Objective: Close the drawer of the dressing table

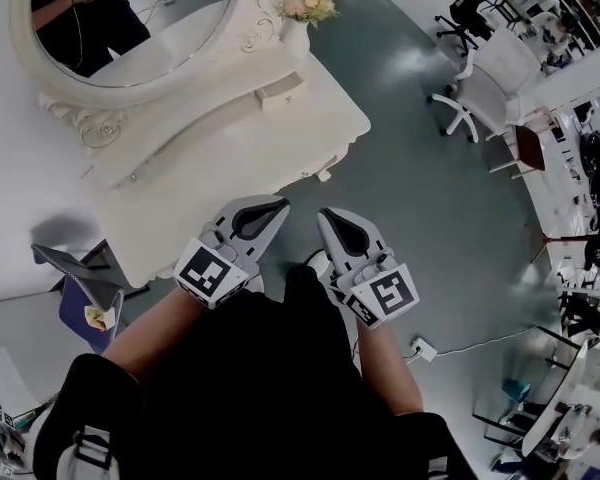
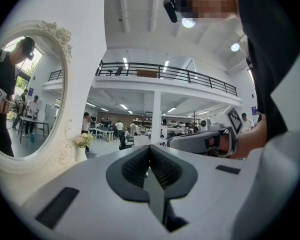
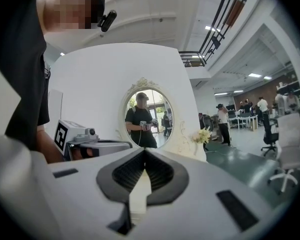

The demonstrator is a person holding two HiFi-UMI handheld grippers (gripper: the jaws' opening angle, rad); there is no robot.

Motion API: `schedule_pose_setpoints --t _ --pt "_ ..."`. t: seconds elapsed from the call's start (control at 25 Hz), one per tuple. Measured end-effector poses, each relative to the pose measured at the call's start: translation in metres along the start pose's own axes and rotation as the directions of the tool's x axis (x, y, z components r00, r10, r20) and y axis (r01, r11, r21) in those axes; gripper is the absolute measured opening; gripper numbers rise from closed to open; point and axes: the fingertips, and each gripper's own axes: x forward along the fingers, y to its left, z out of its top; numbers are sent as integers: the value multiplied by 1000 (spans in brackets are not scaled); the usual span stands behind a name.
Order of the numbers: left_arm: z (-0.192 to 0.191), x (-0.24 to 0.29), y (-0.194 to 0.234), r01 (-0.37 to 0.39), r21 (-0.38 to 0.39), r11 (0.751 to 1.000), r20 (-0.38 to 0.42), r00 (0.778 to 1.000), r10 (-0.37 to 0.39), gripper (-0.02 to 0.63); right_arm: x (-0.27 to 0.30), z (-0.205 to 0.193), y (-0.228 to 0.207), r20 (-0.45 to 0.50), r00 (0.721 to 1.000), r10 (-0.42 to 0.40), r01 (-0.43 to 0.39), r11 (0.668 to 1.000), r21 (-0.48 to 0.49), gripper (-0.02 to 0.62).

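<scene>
Drawer's in the front edge of the cream carved-wood dressing table [image 1: 280, 128]; from above only a small knob [image 1: 325, 175] shows, and the front looks flush w/ the table, though I can't be sure. Oval mirror [image 1: 130, 28] stands at the table's back, w/ pale flowers [image 1: 308, 5] at its far corner. Just off the table's front, over the grey-green floor [image 1: 420, 218], the left gripper [image 1: 280, 206] and right gripper [image 1: 325, 216] are side by side, close to the person's body and clear of the table. Both have jaws clenched together w/ nothing between them. A white office chair [image 1: 480, 88] sits well away from the table.
</scene>
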Motion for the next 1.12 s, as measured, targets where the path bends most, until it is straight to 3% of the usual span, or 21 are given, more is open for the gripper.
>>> schedule_pose_setpoints --t 0.64,1.12 --pt "19 117 49 -192 12 981 -26 981 192 -5 39 13 -131 -33 982 184 -185 983 -11 3" --pt "16 181 45 -290 19 957 -23 957 290 -5 43 16 -201 -49 947 317 -318 948 -14 3"
